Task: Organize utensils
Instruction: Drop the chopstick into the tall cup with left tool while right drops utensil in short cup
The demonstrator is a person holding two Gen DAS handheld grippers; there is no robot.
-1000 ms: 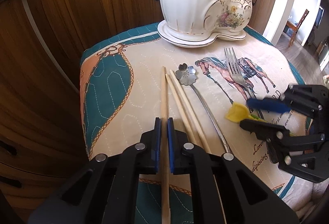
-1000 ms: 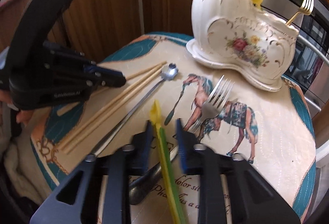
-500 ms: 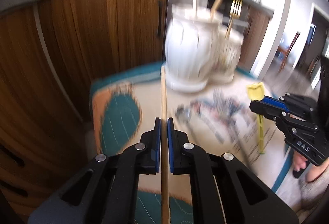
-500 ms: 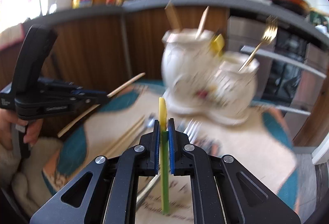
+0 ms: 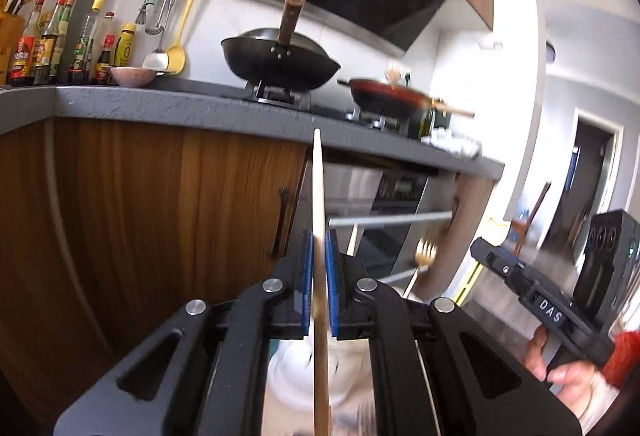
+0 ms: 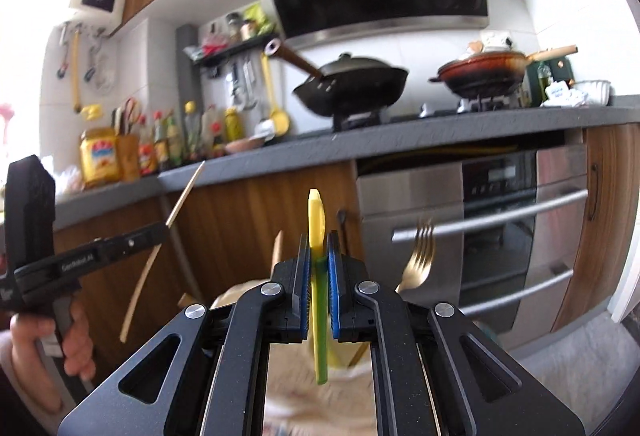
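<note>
Left wrist view first: your left gripper [image 5: 319, 284] is clenched on a wooden chopstick [image 5: 318, 191], and where a second ago that stick lay flat on the quilted cloth, it now stands upright in the air with the stove and counter behind it. Your right gripper [image 6: 319, 286] is pinched on the yellow-and-green utensil [image 6: 317, 236], also raised from the cloth and pointing up. So both picks are done and you're in the carry. The white ceramic holder [image 5: 296, 364] sits blurred below your left fingers, and the gold fork [image 6: 418, 260] already stands in it. By my read, the next job is tipping each piece down into the holder, and the long chopstick could snag the rim if you rush it.

Writing now: in the left wrist view your right gripper's body reads "DAS" [image 5: 550, 310]. In the right wrist view the left gripper carries lettering too blurred to read. The bottle labels on the counter [image 6: 440, 139] are unreadable too.
</note>
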